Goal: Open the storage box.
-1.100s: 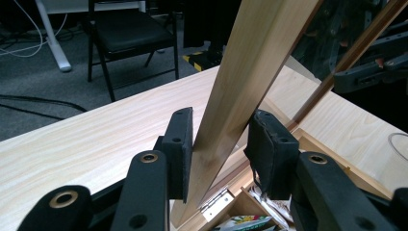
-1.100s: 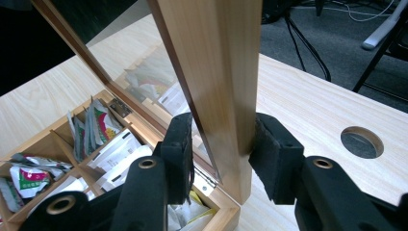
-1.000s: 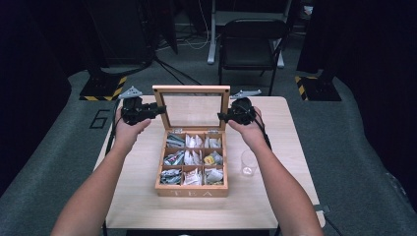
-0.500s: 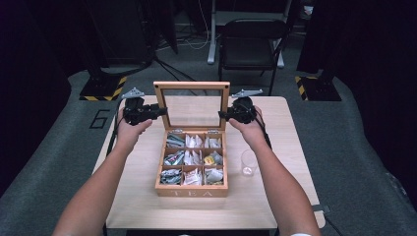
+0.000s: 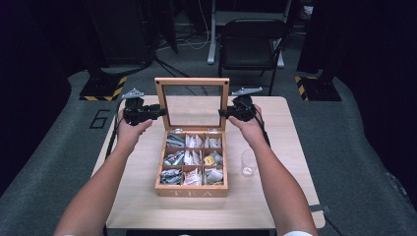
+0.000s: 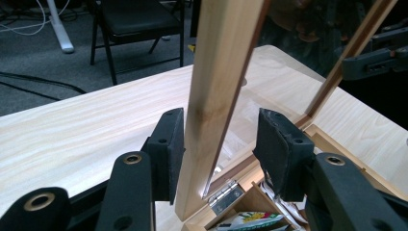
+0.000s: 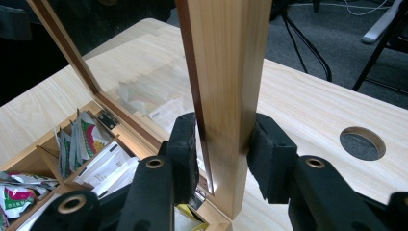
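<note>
Wooden tea box point(image 5: 192, 187) near the middle of the table point(image 5: 147, 206), its glass-paned lid point(image 5: 192, 81) standing upright at the box's back edge. The step looks like raising or steadying that lid, best done by keeping both sides level so the hinges point(image 6: 225, 196) don't twist, and easing off only once the lid rests by itself.

The left gripper point(image 6: 219, 139) straddles the lid's left post; its jaws have just been opening, one pad at the wood, the other apart from it. The right gripper point(image 7: 222, 156) grips the lid's right post, both pads against the wood. A small glass point(image 5: 248, 163) stands just right of the box.
</note>
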`<action>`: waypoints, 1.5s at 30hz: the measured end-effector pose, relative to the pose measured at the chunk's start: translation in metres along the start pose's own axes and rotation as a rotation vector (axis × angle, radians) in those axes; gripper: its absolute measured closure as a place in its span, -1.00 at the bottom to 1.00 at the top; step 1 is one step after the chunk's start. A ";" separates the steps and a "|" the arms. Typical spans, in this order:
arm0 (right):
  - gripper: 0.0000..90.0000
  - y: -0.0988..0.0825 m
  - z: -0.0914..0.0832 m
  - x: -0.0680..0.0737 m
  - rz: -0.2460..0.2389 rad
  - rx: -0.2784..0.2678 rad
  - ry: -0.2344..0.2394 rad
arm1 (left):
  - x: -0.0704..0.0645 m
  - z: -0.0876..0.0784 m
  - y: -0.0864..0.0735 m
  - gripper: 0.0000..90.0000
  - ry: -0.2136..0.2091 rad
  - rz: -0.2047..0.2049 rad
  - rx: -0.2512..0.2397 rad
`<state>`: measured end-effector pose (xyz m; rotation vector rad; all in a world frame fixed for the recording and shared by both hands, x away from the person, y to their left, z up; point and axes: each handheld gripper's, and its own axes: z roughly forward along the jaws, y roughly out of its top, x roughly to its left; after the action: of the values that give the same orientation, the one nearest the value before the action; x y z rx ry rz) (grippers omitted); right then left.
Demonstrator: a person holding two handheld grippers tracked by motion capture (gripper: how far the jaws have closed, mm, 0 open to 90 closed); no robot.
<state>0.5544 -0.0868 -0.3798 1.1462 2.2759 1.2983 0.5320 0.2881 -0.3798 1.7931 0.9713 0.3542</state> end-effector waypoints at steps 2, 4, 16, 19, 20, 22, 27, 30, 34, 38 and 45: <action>0.42 0.001 0.001 0.000 0.005 0.006 -0.002 | 0.000 0.000 0.000 0.18 -0.003 -0.004 0.002; 0.43 0.002 0.002 -0.001 0.006 0.009 -0.006 | -0.001 -0.001 -0.001 0.17 -0.005 -0.010 0.007; 0.46 0.006 0.009 -0.009 0.034 0.023 -0.002 | 0.000 -0.002 -0.005 0.17 0.003 -0.004 0.007; 0.46 0.008 0.011 -0.010 0.040 0.034 -0.008 | 0.003 -0.002 -0.009 0.17 0.010 -0.014 0.015; 0.46 0.008 0.011 -0.011 0.039 0.035 -0.008 | 0.004 -0.002 -0.011 0.17 0.012 -0.019 0.013; 0.46 0.009 0.012 -0.011 0.039 0.039 -0.012 | 0.006 -0.002 -0.012 0.17 0.017 -0.024 0.020; 0.45 0.009 0.014 -0.012 0.047 0.039 -0.014 | 0.006 -0.004 -0.012 0.17 0.018 -0.025 0.022; 0.45 0.010 0.015 -0.013 0.050 0.041 -0.017 | 0.004 -0.005 -0.011 0.17 0.021 -0.021 0.021; 0.45 0.012 0.016 -0.013 0.059 0.055 -0.020 | 0.004 -0.006 -0.011 0.17 0.020 -0.018 0.026; 0.45 0.011 0.017 -0.013 0.058 0.055 -0.026 | 0.004 -0.006 -0.011 0.17 0.020 -0.007 0.031; 0.44 0.012 0.016 -0.012 0.056 0.056 -0.030 | 0.003 -0.006 -0.011 0.17 0.021 -0.001 0.029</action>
<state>0.5766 -0.0829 -0.3806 1.2477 2.2874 1.2357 0.5250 0.2958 -0.3876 1.8186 0.9963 0.3603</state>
